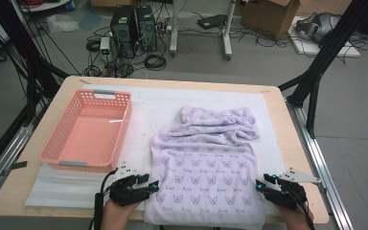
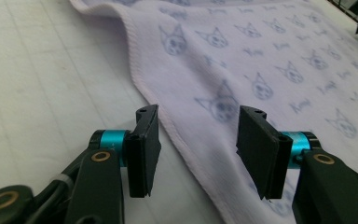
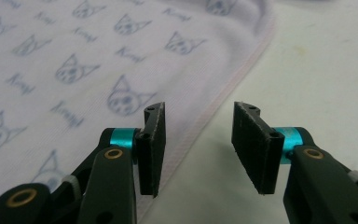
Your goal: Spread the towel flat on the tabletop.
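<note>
Left tool [image 1: 154, 184] apart over lilac towel [image 1: 206, 163] hem, gripping nothing. Right tool [image 1: 260, 186] likewise apart at opposite hem. Both low over bench [image 1: 287, 129].

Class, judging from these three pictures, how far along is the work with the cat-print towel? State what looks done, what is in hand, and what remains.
Done: the lilac towel lies mostly spread on the white mat, its far end bunched. In hand: nothing is gripped; the left gripper and right gripper sit open at the towel's near side edges, each hem between the jaws. Left: probably gripping and folding; the pink basket holds nothing.
</note>
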`<state>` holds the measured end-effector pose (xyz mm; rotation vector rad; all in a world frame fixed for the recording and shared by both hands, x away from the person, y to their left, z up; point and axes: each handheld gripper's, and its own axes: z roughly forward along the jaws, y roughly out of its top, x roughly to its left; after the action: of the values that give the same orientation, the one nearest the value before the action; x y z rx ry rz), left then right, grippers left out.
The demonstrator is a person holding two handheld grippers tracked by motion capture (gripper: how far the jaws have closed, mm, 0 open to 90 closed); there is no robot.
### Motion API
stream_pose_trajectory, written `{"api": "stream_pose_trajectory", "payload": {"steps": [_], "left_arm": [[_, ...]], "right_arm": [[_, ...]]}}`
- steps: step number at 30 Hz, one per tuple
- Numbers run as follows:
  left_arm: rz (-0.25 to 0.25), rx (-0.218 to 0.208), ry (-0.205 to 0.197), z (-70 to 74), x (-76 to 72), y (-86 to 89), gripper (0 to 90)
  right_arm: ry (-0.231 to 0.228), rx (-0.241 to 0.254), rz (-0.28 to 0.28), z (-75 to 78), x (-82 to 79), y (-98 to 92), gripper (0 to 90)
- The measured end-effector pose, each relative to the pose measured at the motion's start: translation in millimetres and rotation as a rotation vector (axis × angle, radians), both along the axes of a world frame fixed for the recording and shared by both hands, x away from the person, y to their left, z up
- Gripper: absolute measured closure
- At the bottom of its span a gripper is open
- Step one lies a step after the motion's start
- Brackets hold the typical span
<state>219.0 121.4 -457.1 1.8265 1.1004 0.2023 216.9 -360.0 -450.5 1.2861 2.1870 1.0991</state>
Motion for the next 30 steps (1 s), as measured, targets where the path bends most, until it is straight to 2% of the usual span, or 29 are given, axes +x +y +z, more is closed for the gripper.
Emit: {"api": "stream_pose_trajectory", "payload": {"steps": [2,3,4,5,6,7,8,10,12,15,17,19,20,21,22,23,25,28,30], "left_arm": [[0.001,0.009,-0.017,-1.2,-7.1,-2.8,49.8],[0.004,0.025,-0.038,-2.1,-11.0,-4.8,51.6],[0.003,0.06,-0.062,-2.5,-14.5,-6.2,56.5],[0.006,0.086,-0.078,-2.7,-16.8,-6.4,66.7],[0.012,0.082,-0.071,-2.9,-17.4,-4.9,75.2],[0.009,0.062,-0.047,-2.8,-17.6,-1.7,83.5],[0.013,0.049,-0.032,-2.6,-19.1,0.5,85.3],[0.017,0.066,-0.038,-1.3,-28.4,4.9,85.9],[0.021,0.06,-0.034,-1.4,-40.7,12.6,86.1],[-0.009,0.041,-0.04,-3.5,-57.5,22.3,86.0],[-0.036,0.041,-0.049,-3.9,-65.0,23.2,85.7],[-0.052,0.043,-0.077,-5.3,-67.5,21.5,82.0],[-0.054,0.031,-0.079,-5.9,-65.8,20.5,74.6],[-0.048,0.028,-0.088,-5.9,-63.7,19.2,70.2],[-0.037,0.025,-0.103,-5.8,-60.6,17.7,64.2],[-0.023,0.019,-0.113,-5.3,-56.0,16.8,59.3],[0.009,-0.001,-0.103,-3.1,-44.4,14.9,51.5],[0.032,0.008,-0.101,0.1,-24.9,10.8,48.6],[0.043,0.021,-0.074,0.7,-12.2,6.6,46.8]], "right_arm": [[0.001,-0.019,0.01,-1.4,-2.9,2.6,54.8],[0.0,-0.024,0.008,-1.4,-4.2,3.7,55.3],[-0.006,-0.032,0.009,-1.3,-4.8,4.4,58.0],[-0.005,-0.038,0.02,-0.7,-6.2,5.2,68.3],[-0.004,-0.037,0.049,-0.3,-7.3,5.5,78.7],[0.0,-0.038,0.056,0.0,-8.6,6.9,83.3],[0.005,-0.036,0.062,0.5,-9.2,8.1,85.4],[0.012,-0.05,0.062,2.4,-11.7,9.2,86.5],[0.017,-0.052,0.073,3.6,-17.6,6.7,86.6],[0.026,-0.035,0.1,5.7,-29.6,1.4,86.8],[0.027,-0.051,0.118,7.1,-38.2,1.5,86.8],[0.028,-0.056,0.126,6.9,-43.7,1.7,86.2],[0.027,-0.052,0.126,6.7,-44.4,1.1,83.0],[0.025,-0.043,0.124,6.8,-43.9,0.8,75.6],[0.013,-0.036,0.111,7.0,-42.5,1.4,67.9],[0.003,-0.03,0.095,7.9,-40.9,1.7,63.8],[-0.022,-0.007,0.068,9.5,-36.9,3.1,61.3],[-0.039,-0.013,0.01,9.4,-27.2,6.7,58.1],[-0.034,-0.034,-0.001,5.9,-20.0,9.3,57.9]]}}
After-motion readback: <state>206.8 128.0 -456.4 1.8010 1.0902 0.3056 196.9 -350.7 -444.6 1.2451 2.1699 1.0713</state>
